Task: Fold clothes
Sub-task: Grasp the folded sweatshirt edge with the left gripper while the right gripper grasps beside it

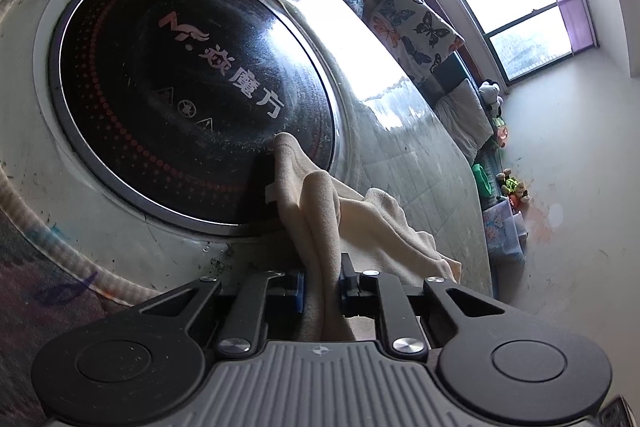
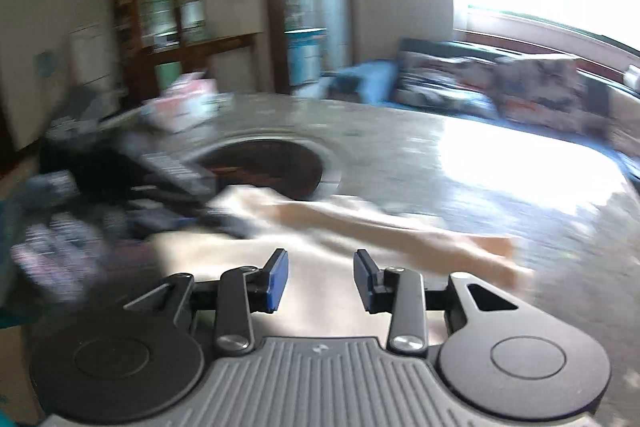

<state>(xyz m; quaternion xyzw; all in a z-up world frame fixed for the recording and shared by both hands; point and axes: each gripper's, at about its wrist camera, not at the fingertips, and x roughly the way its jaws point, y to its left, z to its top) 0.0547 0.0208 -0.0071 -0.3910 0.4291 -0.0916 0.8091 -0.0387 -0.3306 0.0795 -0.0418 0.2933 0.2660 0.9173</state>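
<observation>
A cream cloth (image 1: 320, 211) lies on the table with a bunched fold raised toward me. My left gripper (image 1: 322, 293) is shut on that fold, which runs between its blue pads. In the blurred right wrist view the same cloth (image 2: 360, 223) stretches across the table in front of my right gripper (image 2: 320, 279), which is open and empty just above the cloth's near edge. The left gripper (image 2: 176, 171) shows there as a dark blurred shape at the cloth's left end.
A round black hotplate (image 1: 180, 99) with white lettering is set into the marble table (image 1: 400, 155). Butterfly-print cushions (image 1: 416, 27) on a bench line the far side under a window. Boxes (image 2: 184, 99) sit at the table's far left.
</observation>
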